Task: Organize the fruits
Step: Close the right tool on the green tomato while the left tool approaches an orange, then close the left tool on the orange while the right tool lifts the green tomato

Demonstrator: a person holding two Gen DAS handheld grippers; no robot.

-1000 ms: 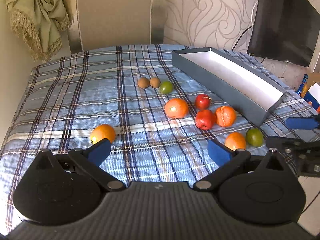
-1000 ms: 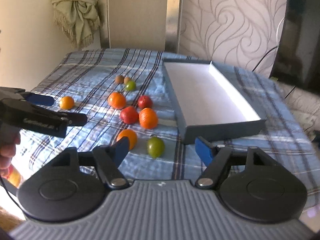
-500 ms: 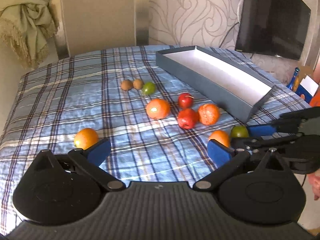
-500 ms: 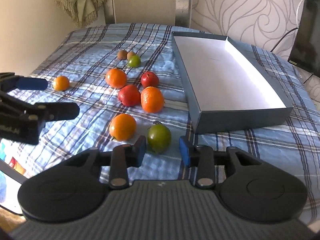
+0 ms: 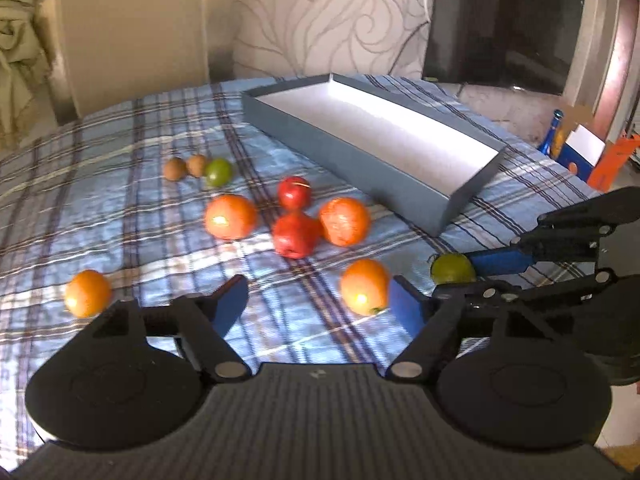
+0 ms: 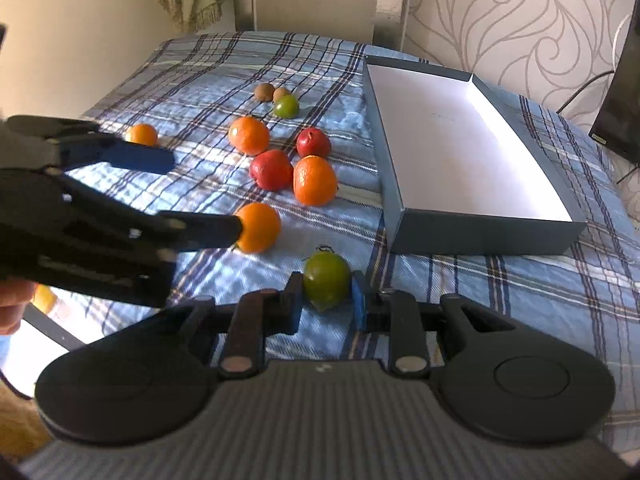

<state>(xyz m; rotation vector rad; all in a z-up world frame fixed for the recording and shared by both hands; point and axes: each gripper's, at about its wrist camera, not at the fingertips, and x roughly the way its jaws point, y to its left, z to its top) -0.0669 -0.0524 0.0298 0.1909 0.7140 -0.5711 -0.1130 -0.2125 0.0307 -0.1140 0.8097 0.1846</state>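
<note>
Between the right gripper's (image 6: pixel 325 304) fingers sits the green fruit (image 6: pixel 326 283), clenched at its sides after they have just closed. Lift straight before crossing to the empty box (image 6: pixel 480 228), clearing its near wall. Left gripper (image 5: pixel 316 304), closing, still empty, crowds the neighbouring orange (image 6: pixel 258 227).

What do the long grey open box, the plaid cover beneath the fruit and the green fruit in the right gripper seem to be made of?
Long grey open box: likely cardboard; matte grey outside, plain white inside, thin straight walls.
Blue plaid cover: woven fabric; it puckers and wrinkles.
Green fruit clamped in the right gripper: smooth, slightly glossy skin with a stem; real or plastic cannot be told.
</note>
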